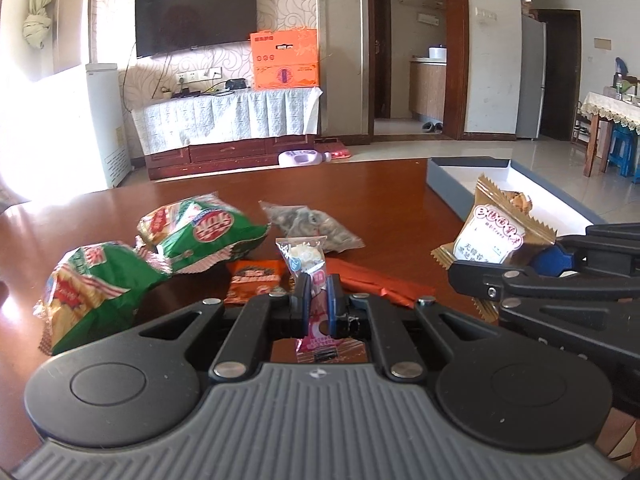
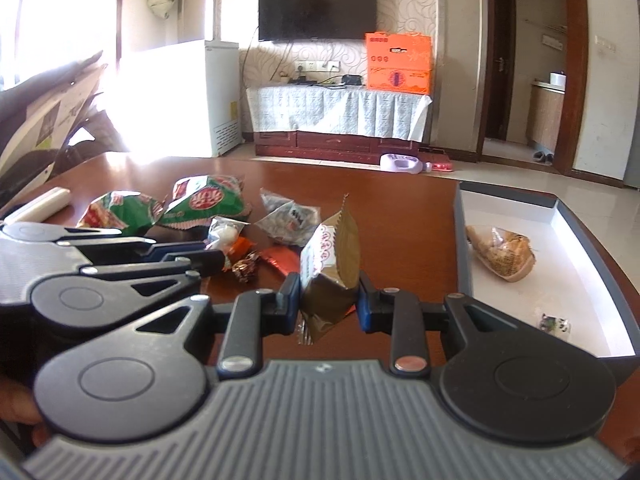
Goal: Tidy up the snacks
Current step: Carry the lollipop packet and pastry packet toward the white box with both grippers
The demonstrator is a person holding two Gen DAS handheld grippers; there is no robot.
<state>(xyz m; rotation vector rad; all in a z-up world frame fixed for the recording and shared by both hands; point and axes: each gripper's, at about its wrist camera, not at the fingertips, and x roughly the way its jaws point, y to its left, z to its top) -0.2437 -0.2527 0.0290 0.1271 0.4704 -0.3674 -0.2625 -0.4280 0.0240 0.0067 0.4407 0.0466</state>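
My left gripper (image 1: 319,294) is shut on a small clear and pink candy packet (image 1: 306,258), held above the brown table (image 1: 380,196). My right gripper (image 2: 329,296) is shut on a gold and white pastry packet (image 2: 332,264), also seen at the right of the left wrist view as the pastry packet (image 1: 496,232). Loose snacks lie on the table: two green chip bags (image 1: 200,236), a clear bag of dark sweets (image 1: 312,228), a small orange packet (image 1: 256,280) and a red wrapper (image 1: 380,284). The grey box lid (image 2: 576,256) at the right holds a tan snack packet (image 2: 502,254).
A small dark-wrapped sweet (image 2: 554,324) lies near the lid's front corner. A white roll (image 2: 44,204) and a chair back (image 2: 48,120) stand at the table's left. Beyond the table are a TV cabinet (image 1: 228,128) and a white freezer (image 1: 100,120).
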